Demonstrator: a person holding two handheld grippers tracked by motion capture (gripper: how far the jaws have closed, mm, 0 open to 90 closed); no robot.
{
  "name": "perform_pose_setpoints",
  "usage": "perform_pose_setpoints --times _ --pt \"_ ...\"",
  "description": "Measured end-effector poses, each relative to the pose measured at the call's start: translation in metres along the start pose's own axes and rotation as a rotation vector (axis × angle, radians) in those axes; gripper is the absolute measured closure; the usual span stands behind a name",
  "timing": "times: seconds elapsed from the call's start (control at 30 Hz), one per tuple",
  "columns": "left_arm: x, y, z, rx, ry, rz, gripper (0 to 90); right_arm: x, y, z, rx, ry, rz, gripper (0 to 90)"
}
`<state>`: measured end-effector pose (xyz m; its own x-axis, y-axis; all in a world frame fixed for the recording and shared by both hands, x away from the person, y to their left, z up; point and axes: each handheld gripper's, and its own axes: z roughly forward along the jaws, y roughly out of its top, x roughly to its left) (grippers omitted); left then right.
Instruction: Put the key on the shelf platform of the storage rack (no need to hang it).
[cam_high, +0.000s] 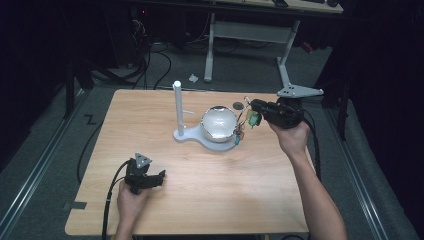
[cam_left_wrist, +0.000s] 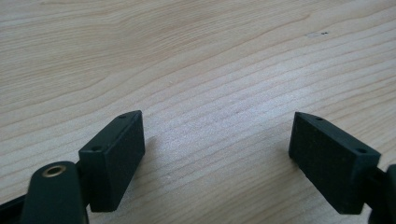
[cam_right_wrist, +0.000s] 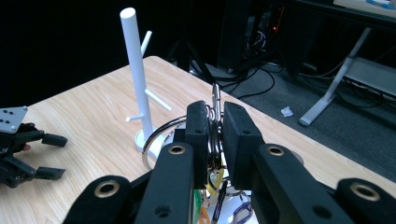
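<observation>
A person's right gripper (cam_high: 256, 111) pinches a bunch of keys (cam_right_wrist: 215, 140) by its metal rings, jaws drawn narrow on them, just to the right of the white peg stand (cam_high: 178, 112) and its mirror-bright bowl (cam_high: 218, 123), with tags and charms (cam_high: 240, 135) dangling below toward the bowl's rim. The bunch looks light but loose: hard metal rings that could slip or swivel between flat pads, trailing pieces that will likely swing with any quick move. The rings themselves, where the pads (cam_right_wrist: 236, 135) now press, seem the surest place to hold; the tags would twist. The stand's thin side pegs (cam_right_wrist: 158, 100) look slender and easy to knock. Bare tabletop (cam_high: 215, 200) lies in front of the stand, and the table's right edge sits near, beyond the right hand. The left gripper (cam_high: 159, 177), well in front and left of the stand, rests low over the wood with jaws wide apart and nothing between them.
</observation>
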<state>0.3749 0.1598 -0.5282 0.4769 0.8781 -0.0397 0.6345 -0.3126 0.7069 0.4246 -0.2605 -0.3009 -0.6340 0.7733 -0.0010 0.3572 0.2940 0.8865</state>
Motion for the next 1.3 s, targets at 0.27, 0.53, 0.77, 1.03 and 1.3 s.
perform_pose_setpoints --times 0.27,0.53,0.77,1.03,1.3 --pt "0.0 0.0 0.0 0.0 0.0 0.0 18.9 0.002 0.011 0.009 -0.009 0.01 0.004 81.7" --pt "0.0 0.0 0.0 -0.001 0.0 -0.001 18.9 0.0 0.019 0.02 -0.007 0.009 0.011 81.7" --pt "0.0 0.0 0.0 0.001 -0.001 0.0 18.9 -0.001 0.025 0.029 0.007 0.003 0.008 81.7" --pt "0.0 0.0 0.0 0.001 -0.001 0.001 18.9 -0.001 0.033 0.045 0.026 -0.013 0.004 84.6" --pt "0.0 0.0 0.0 0.001 -0.001 0.001 18.9 0.0 0.036 0.064 0.051 -0.013 -0.003 84.7"
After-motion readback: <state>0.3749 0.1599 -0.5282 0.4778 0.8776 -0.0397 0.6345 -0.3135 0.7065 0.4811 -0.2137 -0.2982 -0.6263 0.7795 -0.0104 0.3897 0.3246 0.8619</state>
